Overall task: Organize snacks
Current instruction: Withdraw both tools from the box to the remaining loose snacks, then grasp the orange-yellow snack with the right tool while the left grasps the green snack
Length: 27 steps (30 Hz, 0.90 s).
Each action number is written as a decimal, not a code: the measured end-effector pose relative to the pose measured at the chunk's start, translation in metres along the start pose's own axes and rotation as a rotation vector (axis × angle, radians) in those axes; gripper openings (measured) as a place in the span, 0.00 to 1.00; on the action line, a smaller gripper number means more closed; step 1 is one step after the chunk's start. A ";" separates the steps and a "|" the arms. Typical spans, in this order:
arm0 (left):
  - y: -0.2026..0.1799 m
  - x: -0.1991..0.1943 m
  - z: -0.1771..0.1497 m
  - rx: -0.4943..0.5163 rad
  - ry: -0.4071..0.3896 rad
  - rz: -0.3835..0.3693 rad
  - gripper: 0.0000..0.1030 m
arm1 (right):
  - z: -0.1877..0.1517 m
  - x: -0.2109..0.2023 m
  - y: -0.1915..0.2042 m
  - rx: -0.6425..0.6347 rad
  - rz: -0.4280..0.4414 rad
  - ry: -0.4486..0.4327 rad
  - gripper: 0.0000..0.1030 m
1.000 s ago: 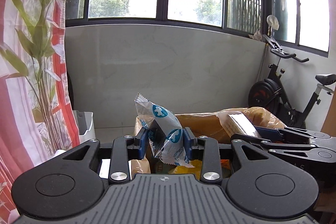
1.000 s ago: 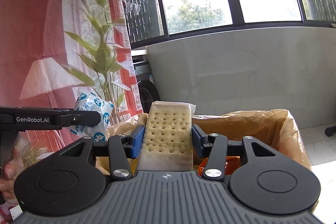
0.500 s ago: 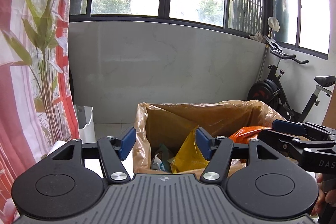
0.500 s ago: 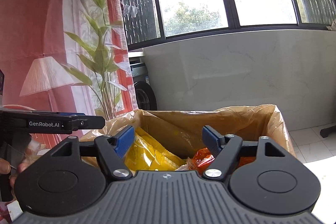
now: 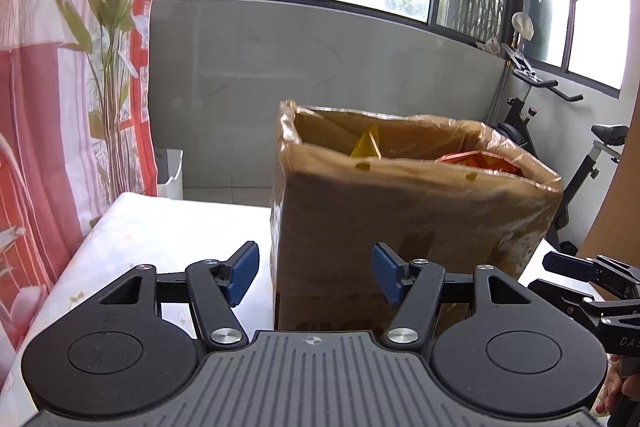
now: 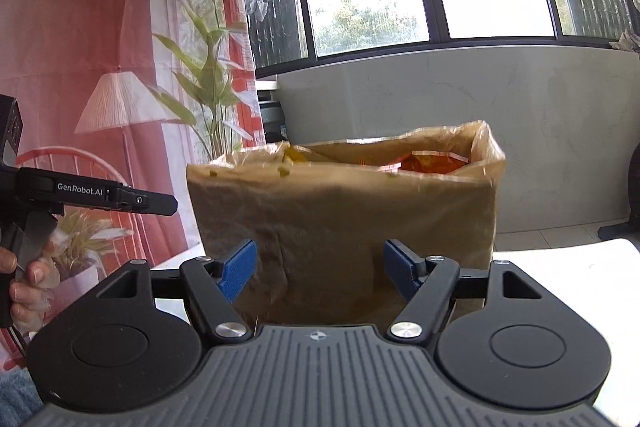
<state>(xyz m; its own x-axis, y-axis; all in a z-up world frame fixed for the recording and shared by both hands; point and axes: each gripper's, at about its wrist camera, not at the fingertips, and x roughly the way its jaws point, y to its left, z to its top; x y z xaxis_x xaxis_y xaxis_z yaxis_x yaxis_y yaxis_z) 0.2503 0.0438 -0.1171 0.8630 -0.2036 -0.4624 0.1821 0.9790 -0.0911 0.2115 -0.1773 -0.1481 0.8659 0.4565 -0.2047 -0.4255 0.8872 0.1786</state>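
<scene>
Left wrist view shows your left gripper [image 5: 316,277] with its blue fingers [image 5: 240,273] spread wide and nothing between them. The right wrist view shows the same for your right gripper [image 6: 319,271]: the fingers [image 6: 236,269] stand apart and empty, although its jaws have just been closing a little. Both grippers point at the side of the cardboard box [image 5: 400,227], which stands on the white table [image 5: 160,227] just in front of them.

The box is brown and lined with a thin, clear plastic bag [image 5: 512,147] folded over its rim. Inside it you can see the tops of a yellow snack packet [image 5: 366,143] and an orange snack packet [image 5: 480,159]; the rest of the contents is hidden by the box wall.

I judge that these packets are light, soft and crinkly, and their film is probably slippery. What is inside may break easily, so you should not squeeze hard on the middle. It is better to take a packet at its flat sealed edge or at a corner, where the film is doubled. The bag lining is loose and could catch on a finger when you reach in. The box itself looks stiff, but it is too wide for one gripper.
</scene>
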 end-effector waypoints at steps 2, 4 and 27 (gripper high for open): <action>0.005 0.004 -0.011 -0.017 0.034 0.005 0.63 | -0.015 0.006 0.002 -0.020 -0.003 0.056 0.71; 0.010 0.009 -0.019 -0.044 0.060 0.008 0.63 | -0.027 0.016 0.002 -0.035 0.004 0.104 0.69; 0.016 0.062 -0.060 -0.139 0.242 -0.007 0.62 | -0.080 0.101 0.004 -0.166 0.139 0.444 0.34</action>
<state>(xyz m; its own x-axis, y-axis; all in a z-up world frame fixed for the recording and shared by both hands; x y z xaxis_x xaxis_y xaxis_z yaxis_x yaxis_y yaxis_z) 0.2788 0.0466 -0.2000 0.7214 -0.2196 -0.6567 0.1067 0.9723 -0.2079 0.2758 -0.1220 -0.2446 0.6174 0.5243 -0.5865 -0.5965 0.7980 0.0855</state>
